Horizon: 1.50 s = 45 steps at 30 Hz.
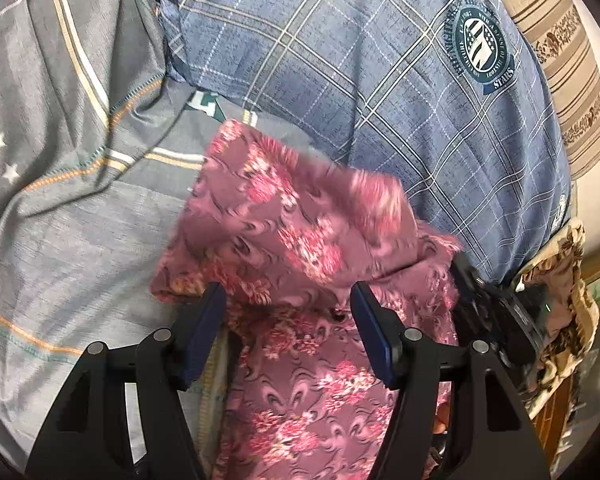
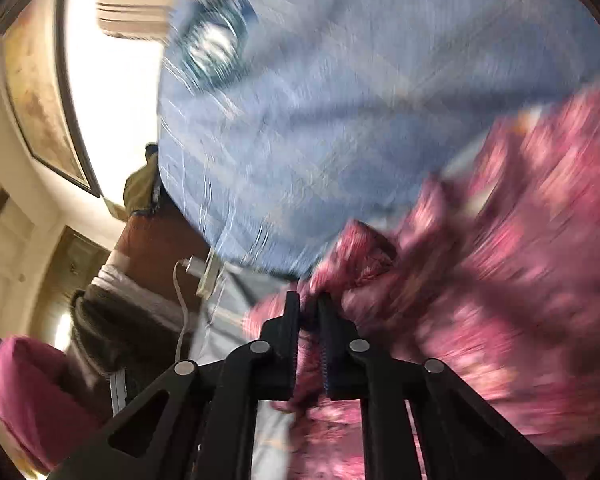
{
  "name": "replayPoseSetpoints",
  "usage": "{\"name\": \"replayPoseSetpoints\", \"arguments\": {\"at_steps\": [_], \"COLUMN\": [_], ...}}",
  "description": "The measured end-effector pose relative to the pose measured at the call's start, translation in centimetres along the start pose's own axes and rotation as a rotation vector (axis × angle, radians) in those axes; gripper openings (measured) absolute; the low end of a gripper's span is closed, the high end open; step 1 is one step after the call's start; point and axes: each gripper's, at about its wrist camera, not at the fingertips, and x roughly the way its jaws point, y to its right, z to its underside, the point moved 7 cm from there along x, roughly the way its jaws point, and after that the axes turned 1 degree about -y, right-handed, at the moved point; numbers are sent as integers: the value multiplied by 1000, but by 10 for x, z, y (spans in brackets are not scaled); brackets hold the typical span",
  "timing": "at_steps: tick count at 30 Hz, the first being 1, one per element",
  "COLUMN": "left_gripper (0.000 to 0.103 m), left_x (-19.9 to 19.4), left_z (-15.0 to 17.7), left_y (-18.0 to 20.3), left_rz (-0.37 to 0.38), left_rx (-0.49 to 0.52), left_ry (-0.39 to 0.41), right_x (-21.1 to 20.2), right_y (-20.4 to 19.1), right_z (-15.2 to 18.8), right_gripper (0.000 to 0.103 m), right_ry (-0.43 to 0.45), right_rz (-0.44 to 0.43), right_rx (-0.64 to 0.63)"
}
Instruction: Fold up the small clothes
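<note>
We are mid-fold on the pink cloth point(image 1: 296, 240), a floral piece lying on the grey sheet point(image 1: 72, 220), w/ the blue pillow point(image 1: 380, 80) just behind it.

Gripper states:
- L gripper point(image 1: 288, 308): jaws spread apart, nothing pinched. Cloth lies below and between them, but the pads do not press on it.
- R gripper point(image 2: 309, 312): jaws clenched on a bunched edge of the pink cloth; fabric shows squeezed between the pads. In the left view, this gripper point(image 1: 496, 304) sits at the cloth's right edge.

Step in hand, as we judge it: R side lifts one edge to carry it over the rest; the upper flap point(image 1: 320, 200) is raised and blurred, not yet laid flat.

Next move calls for:
1. Bring the held edge across until it meets the opposite edge.
2. Lower before release, so the flap does not slump.
3. Use L gripper to pin or take the near portion; it is free for that.

Risk: thin fabric may slip or wrinkle at the crease.
</note>
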Motion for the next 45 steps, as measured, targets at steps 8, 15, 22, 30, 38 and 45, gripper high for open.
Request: {"name": "replayPoseSetpoints", "arguments": {"at_steps": [8, 15, 22, 30, 38, 45], "left_gripper": [64, 64, 64, 64, 12, 10], "left_x": [38, 32, 32, 73, 60, 12], "left_z": [15, 18, 16, 27, -12, -26], "left_y": [18, 17, 11, 17, 10, 72], "left_rz": [10, 35, 90, 124, 131, 159], "left_rx": [-25, -51, -146, -258, -361, -180], "left_ry": [-69, -68, -72, -128, 15, 130], "right_x": [-79, -11, 36, -10, -36, -94], "right_y": [58, 42, 55, 40, 53, 11], "right_z": [-21, 29, 18, -3, -9, -50], "right_gripper": [10, 58, 14, 7, 7, 6], "right_ry": [94, -146, -61, 56, 68, 184], "right_rz": [83, 163, 163, 105, 104, 41], "right_rx": [89, 26, 149, 83, 91, -40]}}
